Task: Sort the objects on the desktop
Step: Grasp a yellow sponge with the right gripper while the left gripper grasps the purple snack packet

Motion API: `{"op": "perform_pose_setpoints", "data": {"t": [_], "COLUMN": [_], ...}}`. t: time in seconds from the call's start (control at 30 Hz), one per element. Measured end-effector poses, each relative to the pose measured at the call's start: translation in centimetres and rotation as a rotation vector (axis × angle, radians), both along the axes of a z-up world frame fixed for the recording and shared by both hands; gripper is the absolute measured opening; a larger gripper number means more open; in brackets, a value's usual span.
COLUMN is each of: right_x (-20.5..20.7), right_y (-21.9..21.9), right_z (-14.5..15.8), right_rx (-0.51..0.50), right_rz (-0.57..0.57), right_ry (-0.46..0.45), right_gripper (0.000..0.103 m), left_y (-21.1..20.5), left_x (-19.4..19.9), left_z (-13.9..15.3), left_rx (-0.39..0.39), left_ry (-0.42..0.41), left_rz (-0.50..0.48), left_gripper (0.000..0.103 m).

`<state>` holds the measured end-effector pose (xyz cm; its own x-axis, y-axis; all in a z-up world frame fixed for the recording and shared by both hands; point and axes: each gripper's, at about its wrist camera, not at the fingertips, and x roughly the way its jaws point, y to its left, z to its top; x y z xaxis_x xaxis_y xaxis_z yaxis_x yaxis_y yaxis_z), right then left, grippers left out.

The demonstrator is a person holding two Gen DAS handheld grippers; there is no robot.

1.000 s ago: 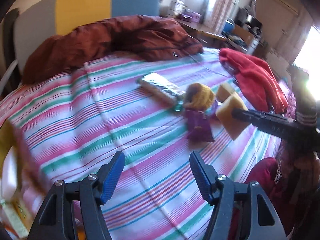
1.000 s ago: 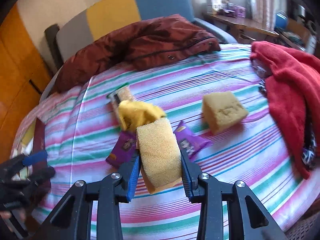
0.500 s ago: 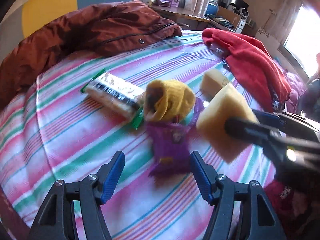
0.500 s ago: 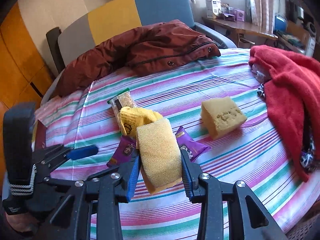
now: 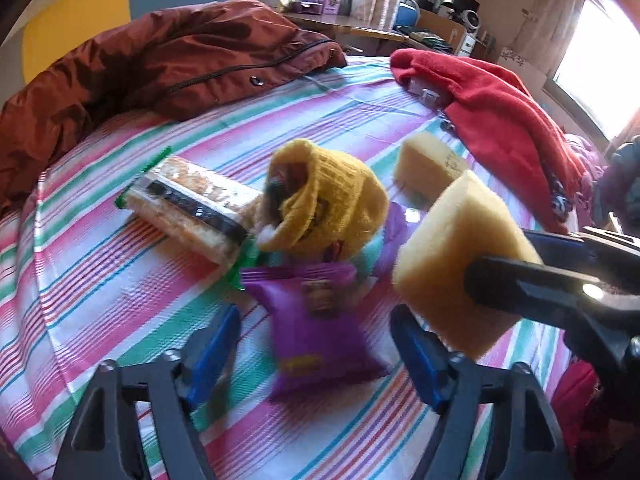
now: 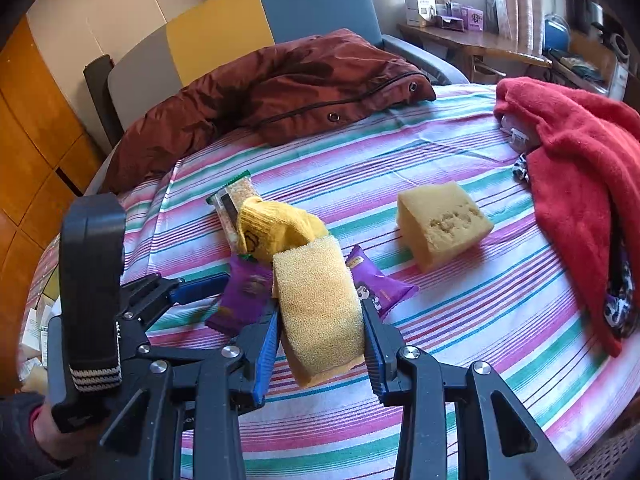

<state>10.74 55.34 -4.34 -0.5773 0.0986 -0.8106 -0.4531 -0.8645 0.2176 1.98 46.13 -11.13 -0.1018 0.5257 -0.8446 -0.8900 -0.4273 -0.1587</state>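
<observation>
My right gripper [image 6: 320, 332] is shut on a yellow sponge [image 6: 318, 308] and holds it above the striped cloth; the sponge also shows in the left wrist view [image 5: 460, 264]. My left gripper [image 5: 316, 344] is open with its fingers on either side of a purple snack packet [image 5: 316, 332], also seen in the right wrist view [image 6: 244, 296]. A second purple packet [image 6: 378, 284] lies beside it. A yellow knitted sock [image 5: 332, 200] and a green-edged snack bar [image 5: 192, 208] lie just beyond. Another sponge [image 6: 444, 224] rests further right.
A dark red jacket [image 6: 272, 96] lies across the far side of the striped tablecloth [image 6: 460, 340]. A red fleece garment [image 6: 580, 184] covers the right edge. A chair back [image 6: 224, 40] stands behind the table.
My left gripper has moved forward and right to the purple packet, which now sits between its fingers. My right gripper still holds the sponge, almost in place.
</observation>
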Motion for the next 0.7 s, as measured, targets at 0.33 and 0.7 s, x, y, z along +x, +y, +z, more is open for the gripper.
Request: {"op": "perform_pose_setpoints", "data": {"t": [0.33, 0.7], "right_x": [0.0, -0.2], "right_y": [0.1, 0.0], "right_z": [0.0, -0.2], "right_rx": [-0.001, 0.003], "right_rz": [-0.003, 0.006], "right_ry": [-0.006, -0.012], "right_gripper": [0.041, 0.039], "left_y": [0.8, 0.6], "left_x": [-1.8, -1.7], "left_z": [0.3, 0.2], "left_rx": [-0.027, -0.089], "left_ry": [-0.106, 0.043], "left_rz": [0.081, 0.038], "left_gripper": [0.079, 0.039]}}
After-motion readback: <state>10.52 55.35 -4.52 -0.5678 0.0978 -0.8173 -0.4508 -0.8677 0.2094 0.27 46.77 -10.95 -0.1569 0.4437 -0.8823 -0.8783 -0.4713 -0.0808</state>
